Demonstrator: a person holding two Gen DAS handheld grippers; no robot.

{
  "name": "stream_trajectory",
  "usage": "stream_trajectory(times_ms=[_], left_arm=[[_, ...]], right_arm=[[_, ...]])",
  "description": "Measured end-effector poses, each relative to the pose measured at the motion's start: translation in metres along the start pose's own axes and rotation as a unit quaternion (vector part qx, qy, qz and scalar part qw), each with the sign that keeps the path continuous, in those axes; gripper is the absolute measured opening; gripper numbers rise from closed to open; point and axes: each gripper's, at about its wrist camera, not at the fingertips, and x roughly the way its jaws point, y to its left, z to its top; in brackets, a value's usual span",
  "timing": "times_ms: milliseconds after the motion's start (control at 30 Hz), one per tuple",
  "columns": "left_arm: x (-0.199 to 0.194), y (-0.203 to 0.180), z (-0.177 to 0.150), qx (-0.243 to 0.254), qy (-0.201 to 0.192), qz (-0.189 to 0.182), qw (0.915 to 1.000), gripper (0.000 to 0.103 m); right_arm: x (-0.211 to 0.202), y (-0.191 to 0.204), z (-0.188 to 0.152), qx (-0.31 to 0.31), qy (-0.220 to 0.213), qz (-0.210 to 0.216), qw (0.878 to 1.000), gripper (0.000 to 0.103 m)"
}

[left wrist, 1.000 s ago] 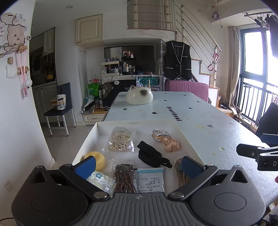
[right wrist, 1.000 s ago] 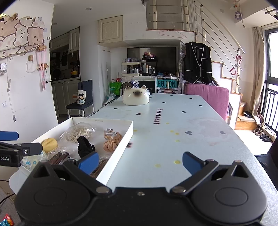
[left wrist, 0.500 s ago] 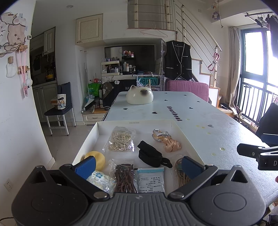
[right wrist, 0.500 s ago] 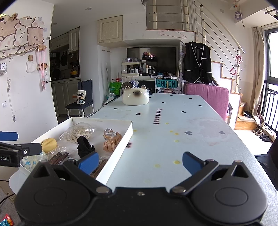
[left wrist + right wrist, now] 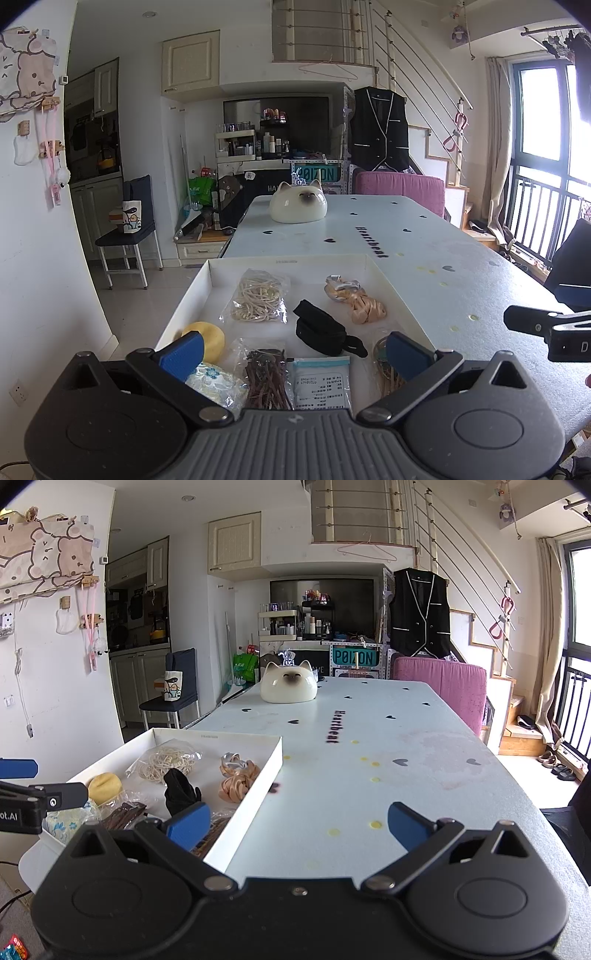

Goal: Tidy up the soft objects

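Two hand-held grippers, left point(image 5: 293, 350) and right point(image 5: 297, 823), hover with jaws wide and empty. White tray point(image 5: 391, 280) on the table point(image 5: 406, 738) holds a black pouch point(image 5: 321, 328) and bagged cords point(image 5: 258, 295).

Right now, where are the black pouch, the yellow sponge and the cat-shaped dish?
black pouch point(image 5: 320, 328): left wrist view, middle of its body.
yellow sponge point(image 5: 105, 786): right wrist view, its top face.
cat-shaped dish point(image 5: 297, 209): left wrist view, its front.
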Motion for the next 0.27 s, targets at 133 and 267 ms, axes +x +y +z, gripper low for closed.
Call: stream_trajectory(times_ms=[133, 267], left_arm=[[-0.0002, -0.0010, 0.0001, 0.002, 0.000, 0.003, 1.0000, 0.103], [-0.0014, -0.0009, -0.0003, 0.003, 0.000, 0.003, 1.0000, 0.103]], right_arm=[[-0.0002, -0.0001, 0.0001, 0.000, 0.000, 0.000, 1.000, 0.103], [-0.0001, 0.0000, 0.0002, 0.000, 0.000, 0.000, 1.000, 0.103]])
